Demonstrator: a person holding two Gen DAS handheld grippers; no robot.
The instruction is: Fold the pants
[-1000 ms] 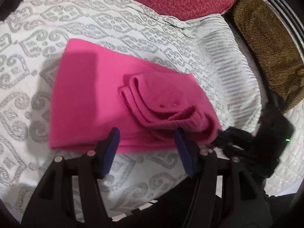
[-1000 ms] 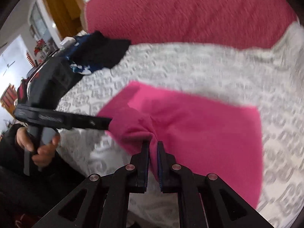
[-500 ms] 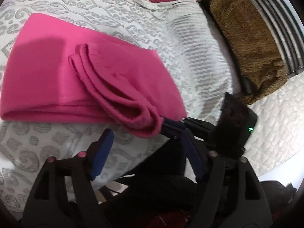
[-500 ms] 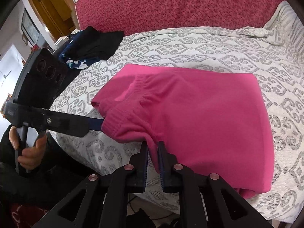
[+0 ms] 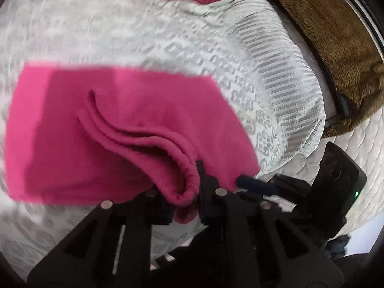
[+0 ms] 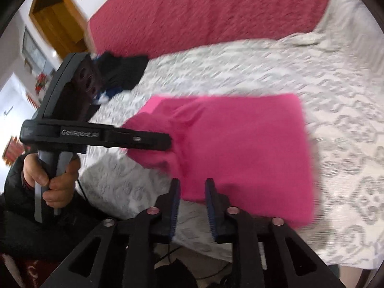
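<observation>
Folded bright pink pants (image 5: 120,120) lie on the patterned bedspread, with a bunched elastic edge raised at the near side. My left gripper (image 5: 183,188) is closing and its pads pinch that bunched edge. In the right wrist view the same gripper (image 6: 168,141) reaches in from the left onto the pants (image 6: 240,144). My right gripper (image 6: 193,188) is opening just off the pants' near edge. Pink cloth shows in its gap, but the pads do not press it. Its blue-padded tip (image 5: 247,182) shows beside the held bunch.
The white and grey bedspread (image 5: 120,24) ends close to the grippers. A red blanket (image 6: 216,12) covers the far side. A brown furry cushion (image 5: 336,48) and a metal headboard lie at the right. Dark clothes (image 6: 120,72) sit far left, and a hand (image 6: 55,180) holds the left gripper.
The left gripper, wide open before, has closed on the bunched edge. The right gripper, shut on that bunch before, has let go and parted its fingers. Both views are blurred with motion.
</observation>
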